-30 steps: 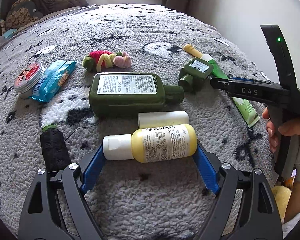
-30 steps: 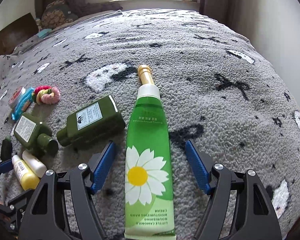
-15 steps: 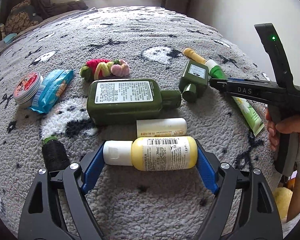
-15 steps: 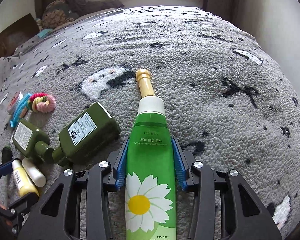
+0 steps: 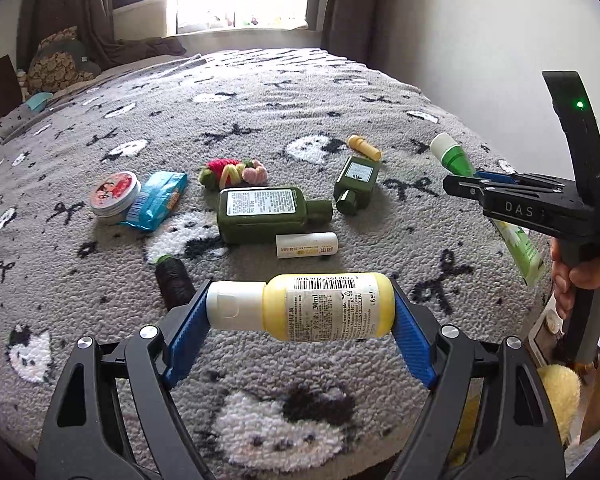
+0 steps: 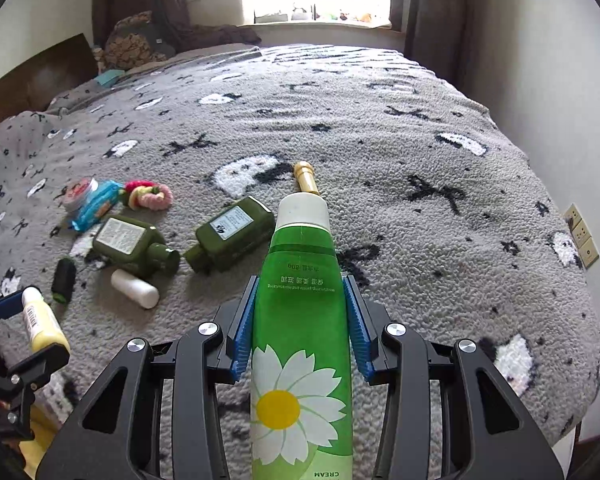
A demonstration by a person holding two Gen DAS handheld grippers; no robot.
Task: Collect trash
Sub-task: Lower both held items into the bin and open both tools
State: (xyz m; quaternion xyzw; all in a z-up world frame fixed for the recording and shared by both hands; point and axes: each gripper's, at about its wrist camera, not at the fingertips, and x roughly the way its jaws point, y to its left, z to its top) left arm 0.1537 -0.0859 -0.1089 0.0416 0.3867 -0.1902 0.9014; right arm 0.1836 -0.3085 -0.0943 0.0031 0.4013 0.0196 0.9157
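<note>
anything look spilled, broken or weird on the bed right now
No spill or damage shows. The odd part is the clutter itself: two dark green bottles lie tipped on the blanket, and black thread trails loose from its spool. The left gripper grips the yellow bottle end to end; the right gripper clamps the green tube.

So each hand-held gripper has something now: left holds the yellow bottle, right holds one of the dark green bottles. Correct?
Not quite. The left hand-held gripper does hold the yellow bottle, but the right hand-held gripper is clamped on the green daisy tube, as the right wrist view shows. Both dark green bottles lie on the blanket.
</note>
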